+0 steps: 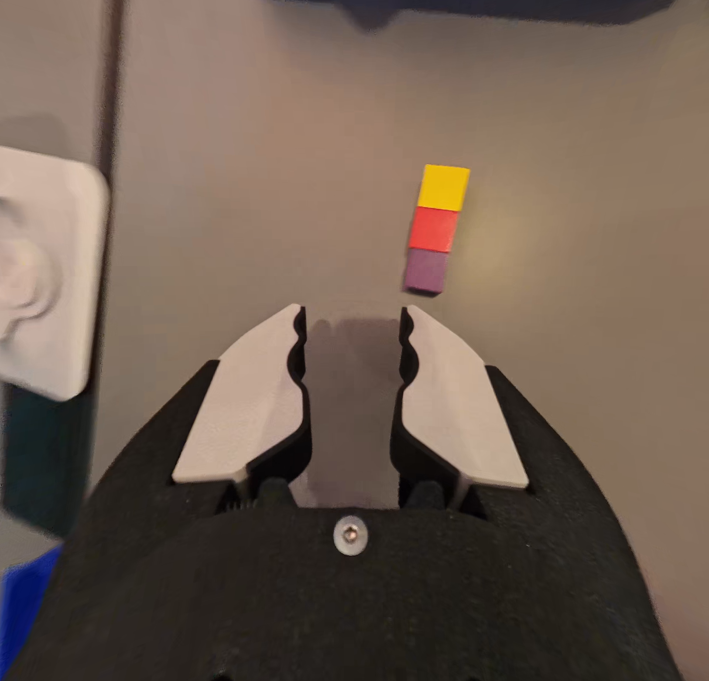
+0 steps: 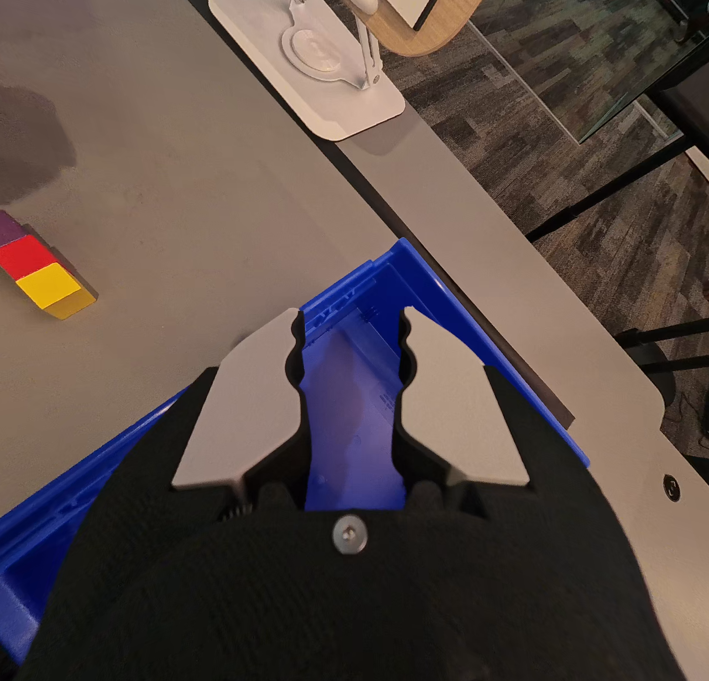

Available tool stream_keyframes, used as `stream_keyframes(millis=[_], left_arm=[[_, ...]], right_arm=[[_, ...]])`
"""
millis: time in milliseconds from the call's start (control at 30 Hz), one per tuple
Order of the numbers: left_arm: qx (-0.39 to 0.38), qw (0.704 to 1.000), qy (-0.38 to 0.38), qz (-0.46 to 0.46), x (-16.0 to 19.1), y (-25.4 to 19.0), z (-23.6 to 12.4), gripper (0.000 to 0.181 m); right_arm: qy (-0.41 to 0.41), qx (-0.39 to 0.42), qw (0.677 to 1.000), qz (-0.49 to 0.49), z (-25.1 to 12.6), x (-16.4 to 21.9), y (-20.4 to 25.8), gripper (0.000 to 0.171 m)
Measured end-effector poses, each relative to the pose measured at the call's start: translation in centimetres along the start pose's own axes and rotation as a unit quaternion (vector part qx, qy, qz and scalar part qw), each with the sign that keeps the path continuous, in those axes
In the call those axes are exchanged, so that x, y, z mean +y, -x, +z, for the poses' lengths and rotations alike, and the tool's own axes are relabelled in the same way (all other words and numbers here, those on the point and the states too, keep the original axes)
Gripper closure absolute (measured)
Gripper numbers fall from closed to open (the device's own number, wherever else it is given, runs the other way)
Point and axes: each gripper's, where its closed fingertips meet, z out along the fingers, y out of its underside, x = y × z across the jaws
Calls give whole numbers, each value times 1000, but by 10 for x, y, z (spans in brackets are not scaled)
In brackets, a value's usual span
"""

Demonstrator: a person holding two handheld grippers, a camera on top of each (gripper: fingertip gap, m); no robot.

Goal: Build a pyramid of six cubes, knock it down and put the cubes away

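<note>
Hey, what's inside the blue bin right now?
Between the open jaws of the right gripper, only bare floor of the blue bin shows, no cubes. The gripper body covers most of its inside, so cubes may lie there unseen.

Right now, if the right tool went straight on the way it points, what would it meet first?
Most likely the blue bin: the right tool is open and empty, aimed into the bin's inside, so its floor or far wall comes first. Depth is unclear. The cube row lies well off to the left.

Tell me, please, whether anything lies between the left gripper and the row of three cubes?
Nothing visible does: only bare table separates the open left gripper from the purple cube, the row's near end.
</note>
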Motion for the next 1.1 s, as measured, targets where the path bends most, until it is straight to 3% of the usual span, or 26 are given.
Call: stream_keyframes(millis=[100,167,233,333,433,500,567,733,833,1100], left_arm=[[-80,992,-88,-53,-3,41,-68,141],[-156,969,-161,-105,3,74,-123,139],[-225,939,-207,-157,26,101,-171,131],[-289,905,-214,-228,81,125,-207,124],[-310,888,-132,-314,160,139,-196,140],[-279,851,-54,-442,215,142,-177,157],[-235,809,-11,-538,249,140,-157,150],[-152,787,59,-595,284,126,-110,137],[-145,773,128,-605,305,118,-97,135],[-146,764,215,-590,322,110,-73,122]], right_arm=[[-3,1,1000,3,-1,0,-2,123],[-3,1,1000,5,-1,1,-3,123],[-1,1,1000,7,-1,3,-3,123],[1,1,1000,9,-1,5,-4,123],[5,1,1000,8,1,6,-3,123],[9,-1,1000,7,3,7,-1,124],[14,-4,1000,4,5,8,1,124],[29,-10,1000,1,10,12,4,124],[36,-11,999,-2,12,14,6,124],[47,-16,999,-7,14,18,8,123]])
